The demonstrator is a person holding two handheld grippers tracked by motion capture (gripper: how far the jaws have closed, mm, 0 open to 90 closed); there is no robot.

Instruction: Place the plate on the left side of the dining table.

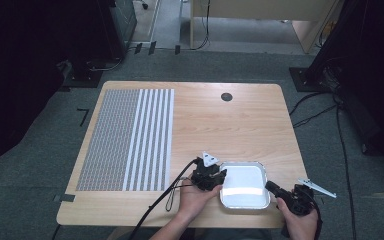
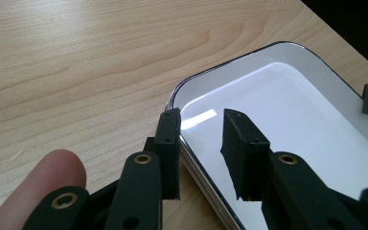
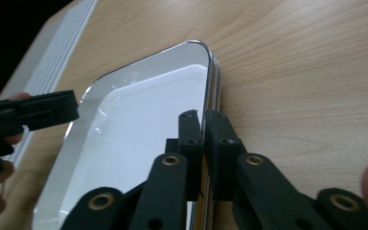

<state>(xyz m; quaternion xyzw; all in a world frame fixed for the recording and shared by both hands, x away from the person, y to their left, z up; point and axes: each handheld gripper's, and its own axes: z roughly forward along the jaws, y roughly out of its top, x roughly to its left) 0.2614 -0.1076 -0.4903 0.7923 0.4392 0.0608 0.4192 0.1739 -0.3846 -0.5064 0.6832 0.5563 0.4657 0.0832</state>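
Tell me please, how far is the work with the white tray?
Done: the right gripper is shut on the rim of the white tray. In hand: the left gripper stands open astride the opposite rim, not yet closed. Left: closing it and moving the tray, which rests on the table.

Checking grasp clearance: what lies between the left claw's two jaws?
The white tray's near rim: the left claw straddles it, one jaw outside over the table, one inside. Left gripper view shows this.
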